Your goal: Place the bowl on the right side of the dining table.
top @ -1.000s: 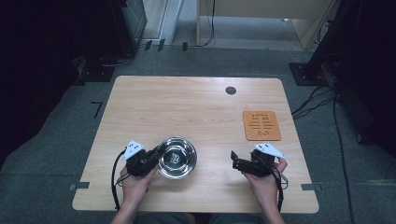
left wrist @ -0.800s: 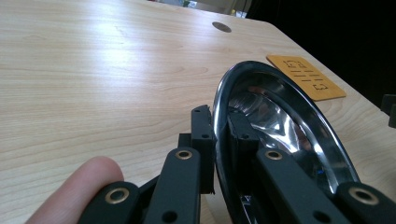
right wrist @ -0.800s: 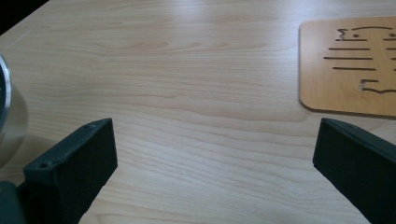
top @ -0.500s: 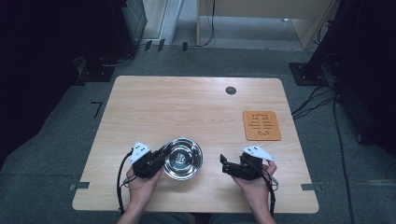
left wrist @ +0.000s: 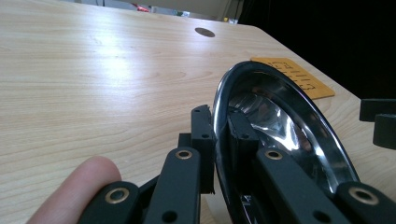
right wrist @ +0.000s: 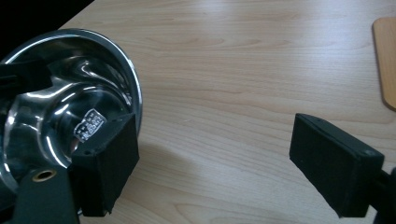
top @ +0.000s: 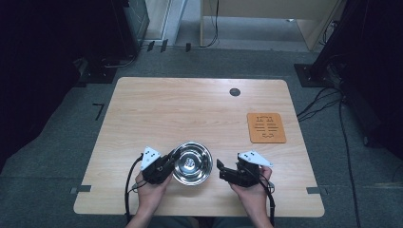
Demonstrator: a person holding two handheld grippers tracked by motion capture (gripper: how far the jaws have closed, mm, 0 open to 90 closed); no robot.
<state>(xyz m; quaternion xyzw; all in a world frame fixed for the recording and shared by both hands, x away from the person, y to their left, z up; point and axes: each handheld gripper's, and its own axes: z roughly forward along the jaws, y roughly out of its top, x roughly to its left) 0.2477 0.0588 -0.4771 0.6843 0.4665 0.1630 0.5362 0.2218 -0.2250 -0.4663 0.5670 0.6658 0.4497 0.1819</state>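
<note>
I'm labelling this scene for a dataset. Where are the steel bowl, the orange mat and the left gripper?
steel bowl [top: 192,163], high view, on its shiny inside.
orange mat [top: 266,128], high view, on its middle.
left gripper [left wrist: 219,135], left gripper view, midway between its jaws at the bowl's rim.

The bowl [top: 191,163] stood on the table [top: 190,109] near its near edge, between the left gripper [top: 172,157] at its left rim and the right gripper [top: 221,169] just beside it on the right. The mat [top: 266,127] lay farther right, and the round hole [top: 235,92] lay far beyond.
</note>
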